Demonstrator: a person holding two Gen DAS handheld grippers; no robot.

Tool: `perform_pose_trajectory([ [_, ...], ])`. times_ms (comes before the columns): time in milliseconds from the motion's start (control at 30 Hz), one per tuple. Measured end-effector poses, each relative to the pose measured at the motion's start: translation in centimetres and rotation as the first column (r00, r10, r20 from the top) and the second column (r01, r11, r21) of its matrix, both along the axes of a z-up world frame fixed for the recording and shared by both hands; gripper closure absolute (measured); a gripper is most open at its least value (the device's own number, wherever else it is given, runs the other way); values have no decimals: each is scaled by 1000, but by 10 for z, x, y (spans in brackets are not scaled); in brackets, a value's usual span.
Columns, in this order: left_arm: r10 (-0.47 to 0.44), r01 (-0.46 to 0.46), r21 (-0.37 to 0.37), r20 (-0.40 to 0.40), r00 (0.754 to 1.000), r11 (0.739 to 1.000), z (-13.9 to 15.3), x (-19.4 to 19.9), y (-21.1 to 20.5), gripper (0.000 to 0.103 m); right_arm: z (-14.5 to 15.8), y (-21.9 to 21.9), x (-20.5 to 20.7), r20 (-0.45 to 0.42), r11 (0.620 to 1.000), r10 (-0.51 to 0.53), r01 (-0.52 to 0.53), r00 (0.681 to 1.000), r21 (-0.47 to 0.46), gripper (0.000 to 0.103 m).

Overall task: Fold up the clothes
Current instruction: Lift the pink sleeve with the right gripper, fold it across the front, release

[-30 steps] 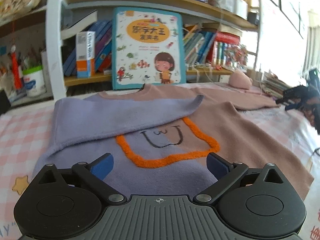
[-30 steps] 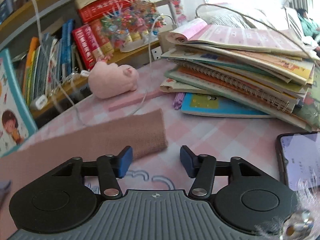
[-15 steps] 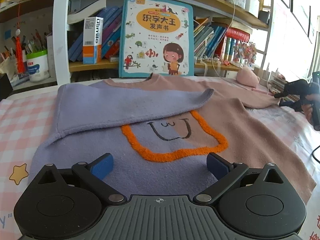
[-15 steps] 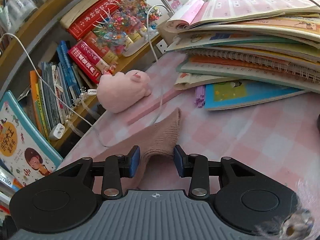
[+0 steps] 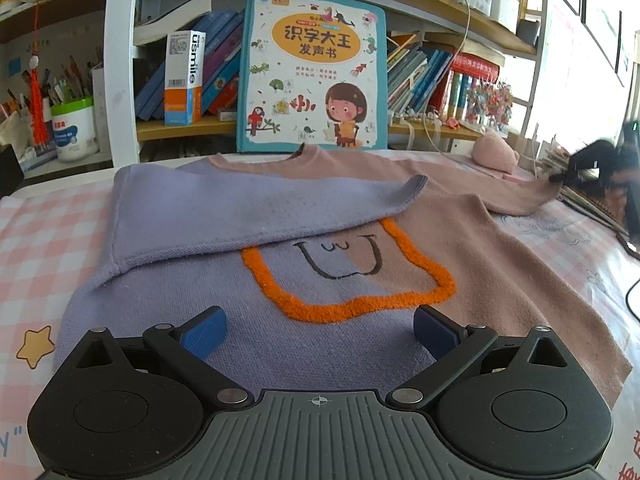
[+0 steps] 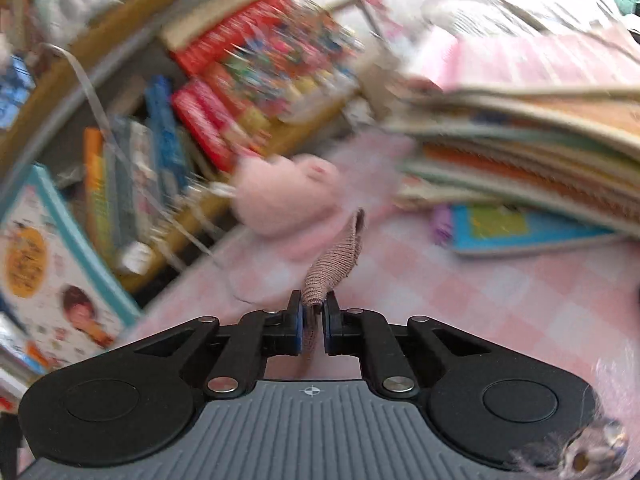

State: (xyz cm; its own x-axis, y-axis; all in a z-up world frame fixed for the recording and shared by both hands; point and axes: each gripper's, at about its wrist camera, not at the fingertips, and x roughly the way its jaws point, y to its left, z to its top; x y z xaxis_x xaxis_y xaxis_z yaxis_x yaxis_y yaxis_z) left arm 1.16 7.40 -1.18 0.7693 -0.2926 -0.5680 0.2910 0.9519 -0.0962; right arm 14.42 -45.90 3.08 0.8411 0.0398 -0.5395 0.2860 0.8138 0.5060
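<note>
A purple and dusty-pink sweater (image 5: 460, 264) with an orange outline and a smile on its chest lies spread on the checked tablecloth. Its purple sleeve (image 5: 248, 212) is folded across the body. The pink sleeve (image 5: 516, 196) stretches to the right, its end lifted off the table. My left gripper (image 5: 318, 330) hovers open over the sweater's lower hem, touching nothing. In the right wrist view my right gripper (image 6: 313, 312) is shut on the ribbed cuff (image 6: 336, 264) of the pink sleeve. From the left wrist view that right gripper (image 5: 560, 176) shows blurred at the far right.
A bookshelf runs along the table's back with a large picture book (image 5: 314, 72) leaning on it. A pink plush toy (image 6: 286, 196) sits by the shelf. A stack of books and notebooks (image 6: 540, 160) fills the right side. A cable (image 5: 632, 296) lies at the right edge.
My right gripper closed onto the pink cuff and has lifted it off the table, tilting as it rose. The left gripper has stayed open in place over the hem.
</note>
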Motion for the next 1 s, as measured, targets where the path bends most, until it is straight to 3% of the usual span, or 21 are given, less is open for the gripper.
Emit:
perform_pose_trajectory([
  [200,-1,1,4,0,1000,1000,0,0,0,1,68,51,4,129,984,171,-164,977,-64,95],
  [333,-2,2,11,0,1000,1000,-1,0,-1,1,107,106,8,191,944,325,-307,926,-119,95],
  [433,-1,1,16,1,1000,1000,-1,0,-2,1,121,154,11,220,898,438,-411,871,-159,95],
  [800,-3,3,-7,-9,1000,1000,-3,1,0,1,117,311,19,273,700,708,-699,652,-146,95],
  [900,-4,4,-14,-12,1000,1000,-3,1,0,1,108,348,22,232,660,750,-726,619,-194,94],
  [1000,-5,4,-22,-15,1000,1000,-3,1,1,1,90,382,28,154,624,779,-733,607,-271,94],
])
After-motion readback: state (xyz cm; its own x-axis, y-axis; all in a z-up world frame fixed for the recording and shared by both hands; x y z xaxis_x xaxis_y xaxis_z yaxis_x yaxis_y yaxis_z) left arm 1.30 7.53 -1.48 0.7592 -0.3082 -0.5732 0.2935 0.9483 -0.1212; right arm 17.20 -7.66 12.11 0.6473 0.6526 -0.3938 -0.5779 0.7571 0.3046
